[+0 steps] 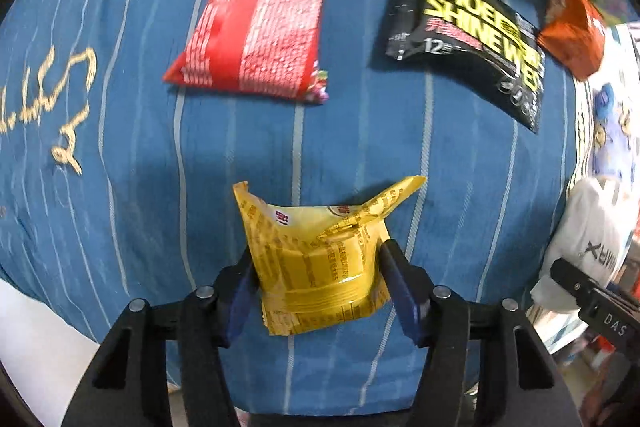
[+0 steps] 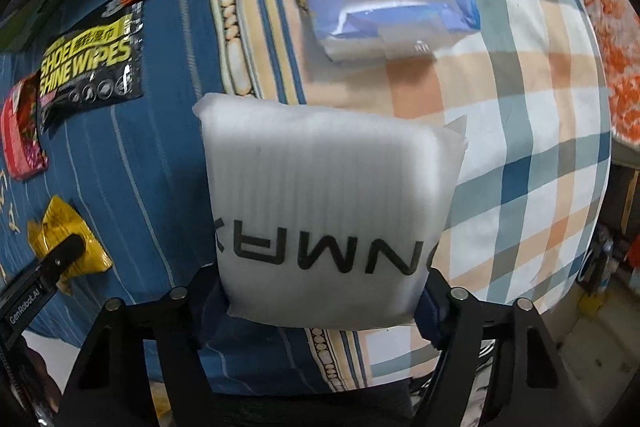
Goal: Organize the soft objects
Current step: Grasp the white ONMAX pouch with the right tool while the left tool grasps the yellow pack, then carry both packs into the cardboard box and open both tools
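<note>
Crumpled yellow packet (image 1: 316, 259) on blue striped cloth; white foam pouch (image 2: 328, 219) beside.

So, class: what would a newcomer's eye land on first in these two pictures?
Probably the yellow packet pinched in the left gripper over the blue striped cloth. Next, the white pouch filling the right gripper. Behind, a red packet and black wipes pack lie flat.
</note>
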`<state>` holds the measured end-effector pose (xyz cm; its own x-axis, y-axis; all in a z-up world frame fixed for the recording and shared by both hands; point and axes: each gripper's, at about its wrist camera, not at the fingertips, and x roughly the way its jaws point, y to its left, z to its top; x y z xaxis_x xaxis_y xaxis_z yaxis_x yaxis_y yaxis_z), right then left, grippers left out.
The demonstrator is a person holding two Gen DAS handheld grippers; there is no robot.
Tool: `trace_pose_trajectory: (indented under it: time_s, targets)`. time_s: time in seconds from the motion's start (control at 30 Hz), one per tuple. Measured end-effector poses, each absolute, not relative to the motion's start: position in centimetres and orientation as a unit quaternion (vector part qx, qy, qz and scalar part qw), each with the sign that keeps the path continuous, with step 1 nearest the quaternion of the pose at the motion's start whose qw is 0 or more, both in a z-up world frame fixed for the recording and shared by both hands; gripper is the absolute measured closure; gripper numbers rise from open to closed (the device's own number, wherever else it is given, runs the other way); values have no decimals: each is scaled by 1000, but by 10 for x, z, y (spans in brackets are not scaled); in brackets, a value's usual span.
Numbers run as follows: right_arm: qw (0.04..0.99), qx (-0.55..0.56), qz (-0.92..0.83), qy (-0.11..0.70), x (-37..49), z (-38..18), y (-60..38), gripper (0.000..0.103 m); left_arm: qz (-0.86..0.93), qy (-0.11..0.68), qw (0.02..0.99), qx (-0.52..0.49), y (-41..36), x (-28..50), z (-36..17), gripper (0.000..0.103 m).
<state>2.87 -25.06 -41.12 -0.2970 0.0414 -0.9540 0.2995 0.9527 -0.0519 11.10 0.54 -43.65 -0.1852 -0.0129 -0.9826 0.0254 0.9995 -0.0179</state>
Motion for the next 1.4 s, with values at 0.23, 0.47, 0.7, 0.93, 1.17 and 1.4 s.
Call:
trace_pose_trajectory:
  time_s: [0.23,0.47,0.7,0.93,1.17,1.4]
  targets:
    - [603,91,-99,786,22,-376,-234,31,-30,763,646,1,-1,105,-395,53]
    - [632,105,-84,763,22,-327,-221,31,-62,748,661,-5,-7,98,-339,56]
    - [679,118,-64,722,57,-273,-219,31,-107,705,701,1,-12,97,-254,56]
    - [730,116,-36,673,94,-197,-225,31,-153,657,738,-17,-19,127,-172,56]
    - [759,95,-11,644,177,-153,-246,31,-156,623,766,-30,-46,207,-160,56]
    - [759,47,12,649,291,-185,-256,31,-135,641,754,-52,-56,307,-177,56]
